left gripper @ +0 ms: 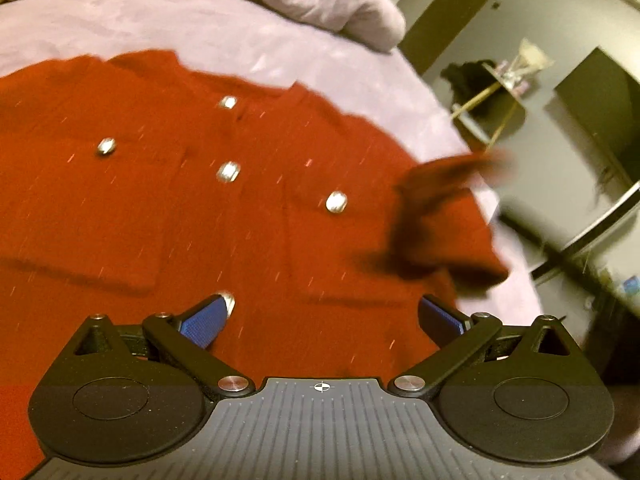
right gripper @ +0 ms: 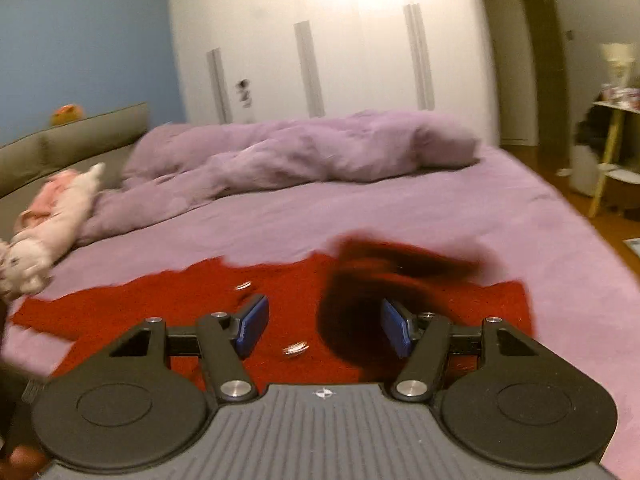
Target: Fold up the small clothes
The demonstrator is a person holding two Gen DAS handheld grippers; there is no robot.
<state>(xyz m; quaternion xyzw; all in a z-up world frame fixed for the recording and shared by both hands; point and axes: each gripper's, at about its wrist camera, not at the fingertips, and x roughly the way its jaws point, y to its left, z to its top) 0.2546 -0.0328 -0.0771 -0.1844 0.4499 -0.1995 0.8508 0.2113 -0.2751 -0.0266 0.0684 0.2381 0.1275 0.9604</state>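
A red knitted cardigan (left gripper: 192, 208) with silver buttons (left gripper: 336, 202) lies spread on the purple bed sheet (left gripper: 160, 20). My left gripper (left gripper: 322, 320) hovers over its lower front, open, with nothing between the blue pads (left gripper: 200, 326). One sleeve (left gripper: 436, 216) at the cardigan's right side is a dark motion blur, lifted off the cloth. In the right wrist view the same cardigan (right gripper: 140, 308) lies below my right gripper (right gripper: 323, 326). Its jaws stand apart, and the blurred sleeve (right gripper: 380, 272) shows just beyond and between them, with neither pad pressing on it.
A rumpled purple duvet (right gripper: 300, 156) is heaped at the far side of the bed. Pink and white clothes (right gripper: 52, 208) lie by the grey headboard (right gripper: 72, 140) on the left. A white wardrobe (right gripper: 320, 40) stands behind, and a shelf unit (right gripper: 612, 152) is at the right past the bed edge.
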